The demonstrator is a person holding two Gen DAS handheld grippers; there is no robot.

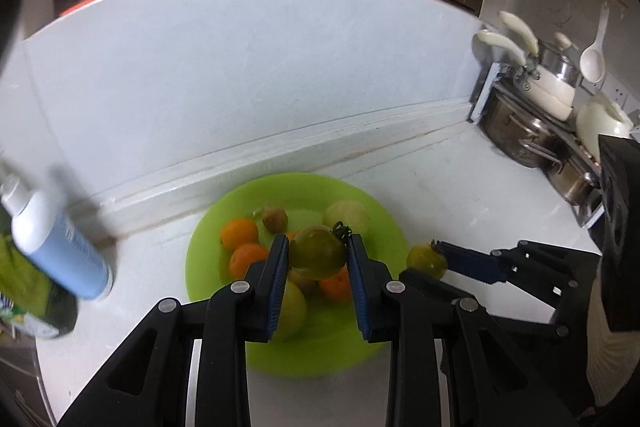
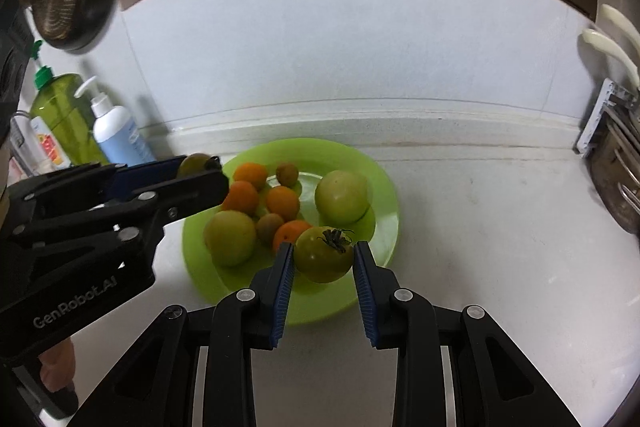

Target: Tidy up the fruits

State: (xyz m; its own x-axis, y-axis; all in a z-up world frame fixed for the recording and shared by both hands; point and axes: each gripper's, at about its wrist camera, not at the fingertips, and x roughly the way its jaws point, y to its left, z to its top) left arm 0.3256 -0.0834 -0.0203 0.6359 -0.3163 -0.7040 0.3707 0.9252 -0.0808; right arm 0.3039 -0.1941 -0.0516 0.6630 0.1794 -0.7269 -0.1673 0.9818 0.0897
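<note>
Likely firm but bruisable, smooth and a little slippery, so best pinched across the round belly, clear of the dry stem. Left hand-held gripper (image 1: 318,253) closed on a green tomato (image 1: 317,251), carried above the green plate (image 1: 224,211) of oranges and other fruit on the white bench (image 1: 460,187). Right hand-held gripper (image 2: 324,255) likewise clamped on a second green tomato (image 2: 323,254), pads on both flanks, over the plate's near rim.

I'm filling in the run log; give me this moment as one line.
left gripper: shut on green tomato | right gripper: shut on second green tomato | both above green plate
</note>
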